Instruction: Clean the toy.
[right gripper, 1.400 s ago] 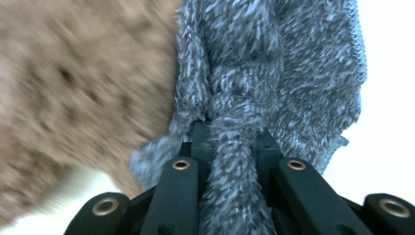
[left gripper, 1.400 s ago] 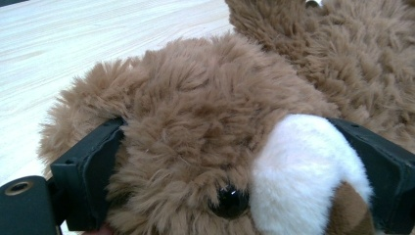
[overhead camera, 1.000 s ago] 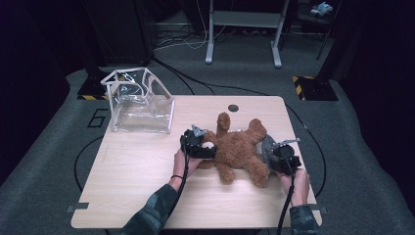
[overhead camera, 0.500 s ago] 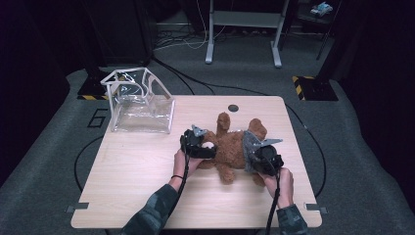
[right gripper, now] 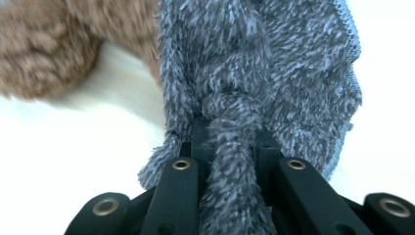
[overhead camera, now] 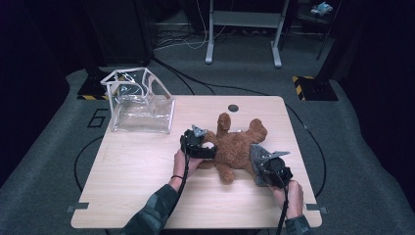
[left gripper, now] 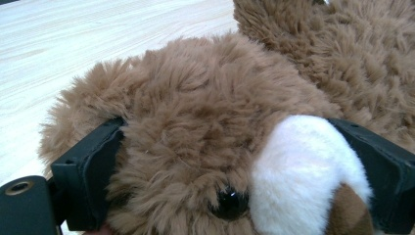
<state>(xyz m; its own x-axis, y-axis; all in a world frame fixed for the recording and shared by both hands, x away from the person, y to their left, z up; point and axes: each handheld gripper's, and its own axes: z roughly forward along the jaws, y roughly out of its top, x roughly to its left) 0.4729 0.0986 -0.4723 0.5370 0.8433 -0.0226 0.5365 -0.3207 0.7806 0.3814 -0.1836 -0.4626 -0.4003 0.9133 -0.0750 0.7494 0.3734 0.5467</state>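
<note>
Lying on a pale wooden counter (overhead camera: 127,186), a brown plush bear (overhead camera: 237,147) sprawled near the middle of the counter's right half, its limbs spread outward. The bear serves as the landmark for everything else.

At the bear's head end, on its left side in the high view, the left tool (overhead camera: 198,146) was clamped on the head. In the left gripper view, the two black jaws pressed against either side of the fluffy head (left gripper: 195,142), one beside the brown fur, the other against the white muzzle (left gripper: 306,171), with a dark glass eye (left gripper: 229,203) between them.

At the bear's lower right side, the right tool (overhead camera: 266,164) was closed on a grey fuzzy cloth (overhead camera: 258,155), which lay touching the bear's body. In the right gripper view, the cloth (right gripper: 264,88) bunched up from between the nearly shut jaws, with brown fur beyond it at the upper left.

Well apart from the bear, toward the counter's far left corner, stood a clear plastic bag (overhead camera: 142,111) with a white frame. A small dark round disc (overhead camera: 233,107) sat on the counter just beyond the bear's raised limb.
</note>
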